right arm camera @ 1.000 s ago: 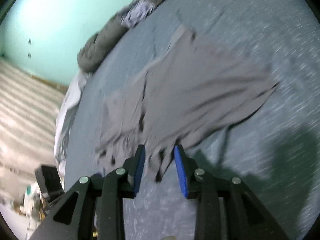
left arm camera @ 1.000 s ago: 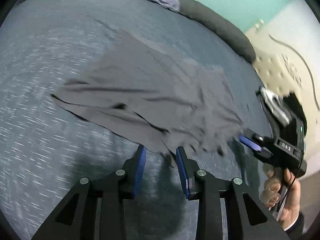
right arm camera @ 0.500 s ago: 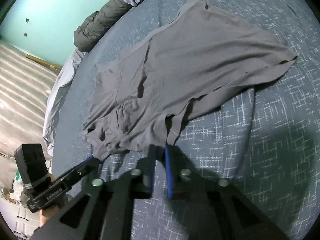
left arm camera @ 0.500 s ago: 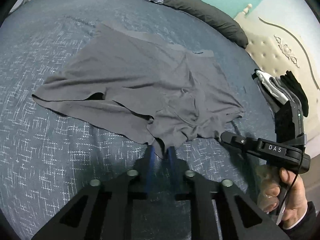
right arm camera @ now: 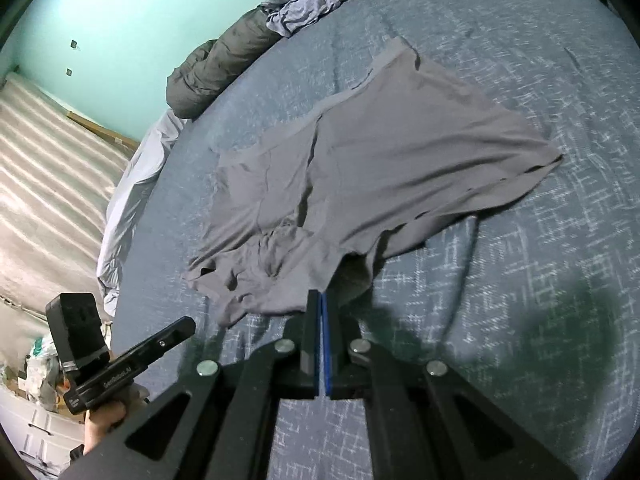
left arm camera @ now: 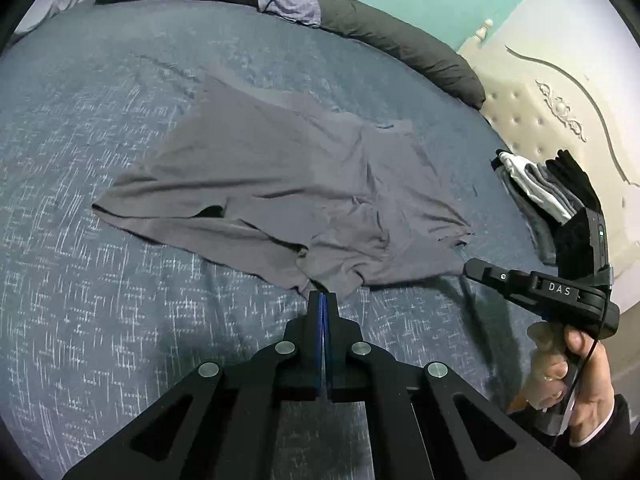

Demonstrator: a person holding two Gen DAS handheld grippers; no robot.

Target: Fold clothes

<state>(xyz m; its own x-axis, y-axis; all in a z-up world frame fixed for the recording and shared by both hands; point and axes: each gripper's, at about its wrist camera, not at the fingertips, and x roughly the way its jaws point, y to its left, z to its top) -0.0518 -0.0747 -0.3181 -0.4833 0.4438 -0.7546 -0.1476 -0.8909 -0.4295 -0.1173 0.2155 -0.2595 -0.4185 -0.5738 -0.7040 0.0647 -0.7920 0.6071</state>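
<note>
Blue patterned bedspread [left arm camera: 100, 320] under both tools, teal wall [right arm camera: 120, 8] beyond, cream tufted headboard [left arm camera: 532, 128] off right of the left gripper [left arm camera: 322, 296]. Grey shorts [left arm camera: 280, 184] spread flat just ahead of the fingers. Left gripper pinched closed on the near hem. Right gripper [right arm camera: 321, 295] likewise closed on the hem edge. "DAS" reads on the right tool's body in the left view.

Dim, cool indoor light; both fisheye views are sharp, bent at dark rims, with soft shadows on the blue patterned bedspread [right arm camera: 560, 320].
</note>
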